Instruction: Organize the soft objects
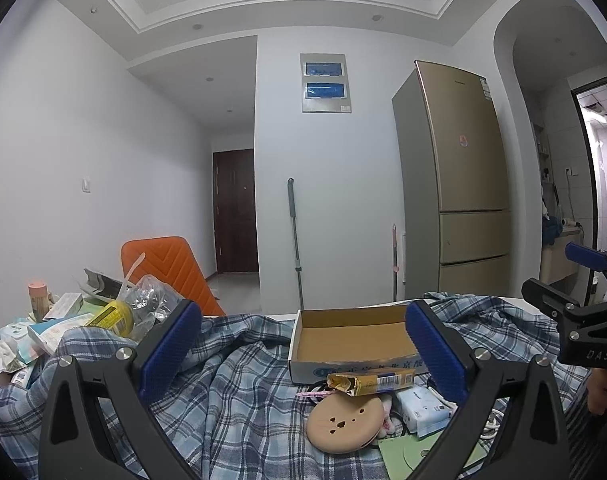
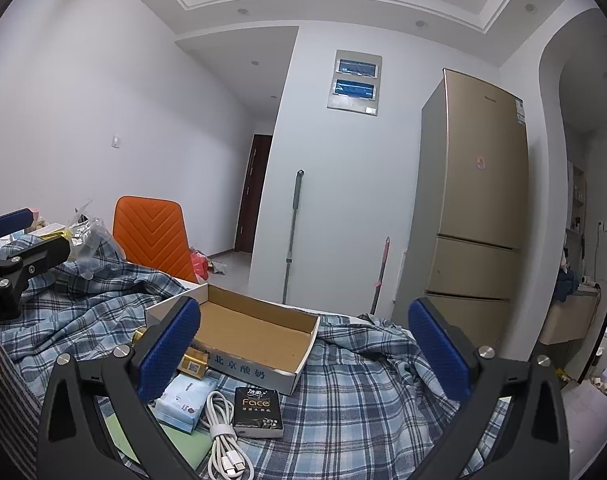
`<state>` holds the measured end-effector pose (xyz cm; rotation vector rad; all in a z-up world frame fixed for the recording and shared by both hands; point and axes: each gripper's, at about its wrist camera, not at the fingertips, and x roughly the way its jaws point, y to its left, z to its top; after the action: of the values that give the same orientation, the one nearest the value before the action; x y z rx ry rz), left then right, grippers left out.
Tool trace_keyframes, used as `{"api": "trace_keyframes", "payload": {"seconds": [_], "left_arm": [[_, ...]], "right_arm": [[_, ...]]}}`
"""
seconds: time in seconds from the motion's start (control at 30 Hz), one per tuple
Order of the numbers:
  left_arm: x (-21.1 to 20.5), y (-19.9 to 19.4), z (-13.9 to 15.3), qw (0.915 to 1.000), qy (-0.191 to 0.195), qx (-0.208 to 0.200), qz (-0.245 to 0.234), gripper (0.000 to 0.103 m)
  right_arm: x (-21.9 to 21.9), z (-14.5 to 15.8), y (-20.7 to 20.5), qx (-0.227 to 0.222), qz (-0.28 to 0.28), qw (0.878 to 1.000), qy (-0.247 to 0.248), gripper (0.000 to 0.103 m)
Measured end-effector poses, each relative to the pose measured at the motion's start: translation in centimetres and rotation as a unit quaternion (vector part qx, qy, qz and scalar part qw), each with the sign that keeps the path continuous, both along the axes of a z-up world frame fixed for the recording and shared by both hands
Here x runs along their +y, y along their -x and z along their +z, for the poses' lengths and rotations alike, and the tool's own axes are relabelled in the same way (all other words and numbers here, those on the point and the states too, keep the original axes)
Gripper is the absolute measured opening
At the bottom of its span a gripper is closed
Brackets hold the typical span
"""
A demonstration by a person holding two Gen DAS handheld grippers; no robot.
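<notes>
Claws: your left claw [image 1: 303, 344] and right claw [image 2: 303, 344] both spread, empty. Risk: snagging plaid cloth [image 2: 367, 392] could drag cardboard box [image 2: 259, 336].

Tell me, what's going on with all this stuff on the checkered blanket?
A person holds two tongs, one in each hand, above a messy table. The left tongs and the right tongs are both open and hold nothing. An empty cardboard box sits on the plaid cloth. In front of it lie tissue packs, a white cable and a round tan pouch. Nothing has gone into the box yet.
</notes>
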<state>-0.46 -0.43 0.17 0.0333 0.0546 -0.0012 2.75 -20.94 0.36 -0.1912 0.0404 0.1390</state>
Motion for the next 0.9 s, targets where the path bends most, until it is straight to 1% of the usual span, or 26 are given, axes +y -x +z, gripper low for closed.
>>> {"api": "trace_keyframes", "payload": {"seconds": [0.33, 0.6, 0.9], "left_arm": [[0.0, 0.0, 0.0, 1.0000, 0.000, 0.000, 0.000, 0.103], [0.0, 0.0, 0.0, 1.0000, -0.001, 0.000, 0.000, 0.103], [0.0, 0.0, 0.0, 1.0000, 0.001, 0.002, 0.000, 0.103]], "right_arm": [[-0.4, 0.0, -0.2, 0.008, -0.001, 1.000, -0.012, 0.103], [-0.6, 0.1, -0.2, 0.005, 0.001, 1.000, -0.018, 0.103], [-1.0, 0.1, -0.3, 0.016, 0.024, 0.999, -0.032, 0.103]]}}
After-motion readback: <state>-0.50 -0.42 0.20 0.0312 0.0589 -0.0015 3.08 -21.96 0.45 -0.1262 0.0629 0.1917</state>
